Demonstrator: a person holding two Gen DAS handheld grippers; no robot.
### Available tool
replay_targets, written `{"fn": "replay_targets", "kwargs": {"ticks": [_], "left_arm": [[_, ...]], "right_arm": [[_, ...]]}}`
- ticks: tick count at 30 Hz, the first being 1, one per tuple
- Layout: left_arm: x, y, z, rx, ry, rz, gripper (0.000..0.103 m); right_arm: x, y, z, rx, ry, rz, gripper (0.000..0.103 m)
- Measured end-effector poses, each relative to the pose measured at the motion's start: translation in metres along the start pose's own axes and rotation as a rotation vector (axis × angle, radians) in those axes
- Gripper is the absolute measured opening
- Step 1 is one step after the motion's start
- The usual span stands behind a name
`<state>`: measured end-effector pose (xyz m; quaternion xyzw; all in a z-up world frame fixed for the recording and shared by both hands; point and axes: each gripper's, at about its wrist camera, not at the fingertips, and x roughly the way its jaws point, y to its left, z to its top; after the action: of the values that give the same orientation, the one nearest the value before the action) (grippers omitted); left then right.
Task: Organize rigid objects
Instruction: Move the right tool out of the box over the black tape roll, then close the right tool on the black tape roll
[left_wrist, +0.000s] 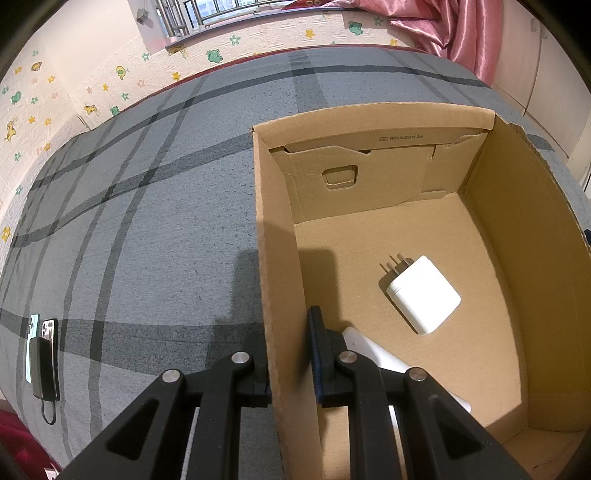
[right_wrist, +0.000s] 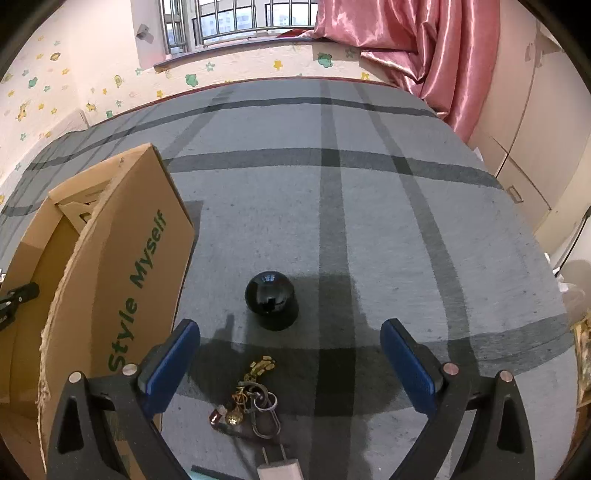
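In the left wrist view my left gripper (left_wrist: 288, 350) is shut on the left wall of an open cardboard box (left_wrist: 369, 122), one finger inside and one outside. On the box floor lie a white charger (left_wrist: 424, 295) and a white flat object (left_wrist: 369, 354) partly hidden under my finger. In the right wrist view my right gripper (right_wrist: 291, 354) stands open above the grey checked bedcover. A glossy black dome-shaped object (right_wrist: 271, 301) sits just ahead of the fingertips. A bunch of keys with charms (right_wrist: 255, 398) lies between the fingers, untouched. The box (right_wrist: 122, 266) stands to the left.
Two phones (left_wrist: 50, 332) and a black power bank (left_wrist: 44, 369) with a cord lie at the bedcover's left edge. Another white plug (right_wrist: 277, 469) shows at the bottom of the right wrist view. A pink curtain (right_wrist: 424, 48) hangs at the far right by the window.
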<state>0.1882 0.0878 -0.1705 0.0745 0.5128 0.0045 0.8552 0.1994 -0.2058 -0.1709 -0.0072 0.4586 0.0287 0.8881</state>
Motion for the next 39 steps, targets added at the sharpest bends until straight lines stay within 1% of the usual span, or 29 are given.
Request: {"fn": "replay_targets", "kwargs": {"ticks": [9,12,14,15,17,18,19,21,22,26,39], "left_arm": [[0.000,-0.001,0.000,0.000,0.001,0.001,0.016],[0.000,-0.001,0.000,0.000,0.001,0.001,0.016],[0.000,-0.001,0.000,0.001,0.000,0.002,0.016],[0.000,-0.001,0.000,0.001,0.000,0.002,0.016],[0.000,-0.001,0.000,0.001,0.001,0.003,0.016],[0.000,-0.001,0.000,0.001,0.000,0.003,0.016],[0.000,-0.001,0.000,0.001,0.000,0.003,0.016],[0.000,-0.001,0.000,0.001,0.001,0.003,0.016],[0.000,0.000,0.000,0.001,0.001,0.003,0.016],[0.000,-0.001,0.000,0.001,0.001,0.005,0.016],[-0.001,0.001,-0.001,-0.003,-0.003,0.001,0.016]], "right_arm": [[0.026,0.009,0.005,-0.030,0.017,0.009,0.099],[0.035,0.011,0.007,-0.034,0.026,0.012,0.093],[0.043,0.011,0.008,-0.033,0.043,0.023,0.085],[0.045,0.011,0.009,-0.032,0.047,0.025,0.084],[0.051,0.011,0.010,-0.032,0.058,0.039,0.074],[0.052,0.012,0.011,-0.033,0.061,0.044,0.071],[0.054,0.013,0.011,-0.035,0.065,0.046,0.065],[0.057,0.013,0.012,-0.036,0.071,0.049,0.044],[0.057,0.013,0.012,-0.031,0.074,0.052,0.041],[0.053,0.011,0.012,-0.012,0.072,0.061,0.041],[0.023,0.010,0.002,-0.011,0.041,0.044,0.041]]}}
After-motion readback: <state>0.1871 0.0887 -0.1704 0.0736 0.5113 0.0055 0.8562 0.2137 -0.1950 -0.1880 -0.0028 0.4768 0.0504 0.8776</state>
